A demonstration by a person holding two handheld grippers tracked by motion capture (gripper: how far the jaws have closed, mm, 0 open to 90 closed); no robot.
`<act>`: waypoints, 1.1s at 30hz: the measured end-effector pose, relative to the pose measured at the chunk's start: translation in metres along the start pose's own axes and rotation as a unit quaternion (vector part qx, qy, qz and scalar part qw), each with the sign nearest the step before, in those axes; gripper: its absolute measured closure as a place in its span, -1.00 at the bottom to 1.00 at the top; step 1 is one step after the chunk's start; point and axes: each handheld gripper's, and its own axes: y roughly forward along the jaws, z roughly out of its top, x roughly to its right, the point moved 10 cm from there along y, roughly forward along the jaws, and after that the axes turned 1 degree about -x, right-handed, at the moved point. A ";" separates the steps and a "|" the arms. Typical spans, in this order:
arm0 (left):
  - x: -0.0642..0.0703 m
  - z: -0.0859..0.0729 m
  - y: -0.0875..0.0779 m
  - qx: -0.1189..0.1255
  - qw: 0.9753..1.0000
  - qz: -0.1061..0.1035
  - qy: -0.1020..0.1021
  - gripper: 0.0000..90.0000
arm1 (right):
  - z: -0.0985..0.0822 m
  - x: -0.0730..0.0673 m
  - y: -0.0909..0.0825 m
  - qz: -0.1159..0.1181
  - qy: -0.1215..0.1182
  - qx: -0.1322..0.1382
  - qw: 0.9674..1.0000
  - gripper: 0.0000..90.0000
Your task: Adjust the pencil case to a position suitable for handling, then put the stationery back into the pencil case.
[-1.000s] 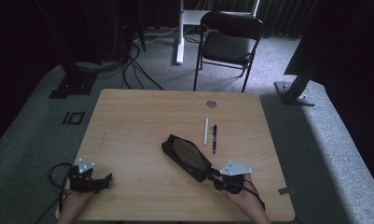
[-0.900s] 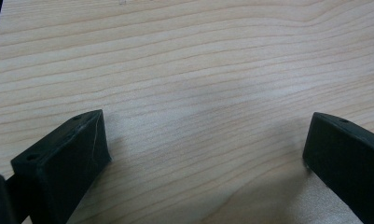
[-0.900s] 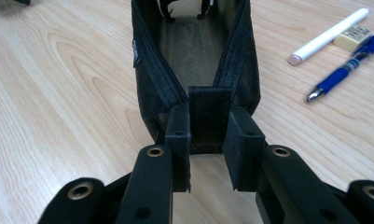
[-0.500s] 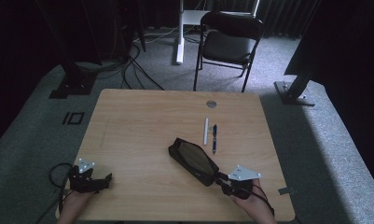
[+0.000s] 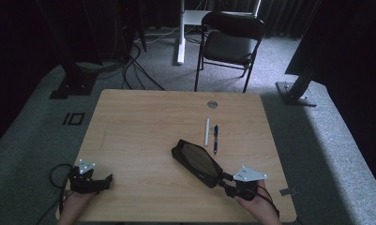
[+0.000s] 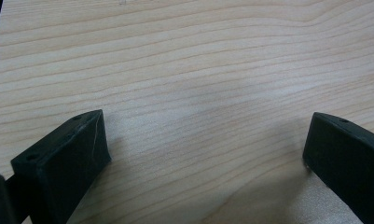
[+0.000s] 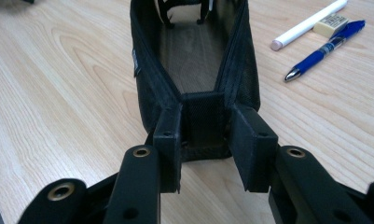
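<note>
A black zip pouch lies open at a slant on the wooden table, right of the middle. In the right gripper view the pouch runs away from me, its mesh inside showing. My right gripper sits at its near end. Its jaws have just been opening. The pouch's end tab stands between them, with a thin gap at the right pad. My left gripper rests near the front left corner. In its own view the left gripper stands wide open over bare wood.
A white pen and a blue pen lie side by side beyond the pouch, with a small eraser by them. A round grommet sits near the far edge. A black chair stands behind the table.
The right gripper and the pouch have shifted a little to the right and toward the front edge. The left gripper has kept still.
</note>
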 end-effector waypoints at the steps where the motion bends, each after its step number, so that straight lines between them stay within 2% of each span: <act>1: 0.000 0.000 0.000 0.000 1.000 0.000 0.000 -0.99 | 0.000 0.000 0.000 0.000 -0.001 0.000 1.000 0.40; 6: 0.000 0.000 0.000 0.000 1.000 0.000 0.000 -0.99 | 0.005 -0.003 -0.001 0.006 0.005 0.004 1.000 0.23; 10: 0.000 0.000 0.000 0.000 1.000 0.000 0.000 -0.99 | 0.010 -0.003 -0.004 0.008 -0.001 0.011 1.000 0.14; 14: 0.000 0.000 0.000 0.000 1.000 0.000 0.000 -0.99 | 0.016 -0.004 -0.006 0.008 -0.006 0.019 1.000 0.13; 16: 0.000 0.000 0.000 0.000 1.000 0.000 0.000 -0.99 | 0.025 -0.003 -0.009 0.007 -0.013 0.028 0.999 0.12; 24: 0.000 0.000 0.000 0.000 1.000 0.000 0.000 -0.99 | 0.050 -0.002 -0.011 0.014 -0.013 0.053 0.998 0.08; 29: 0.000 0.000 0.000 0.001 1.000 0.000 -0.001 -0.99 | 0.066 0.004 -0.009 0.004 -0.019 0.065 0.998 0.08; 33: 0.000 0.000 0.000 0.001 1.000 0.000 -0.001 -0.99 | 0.077 0.012 -0.005 -0.001 -0.008 0.076 0.997 0.11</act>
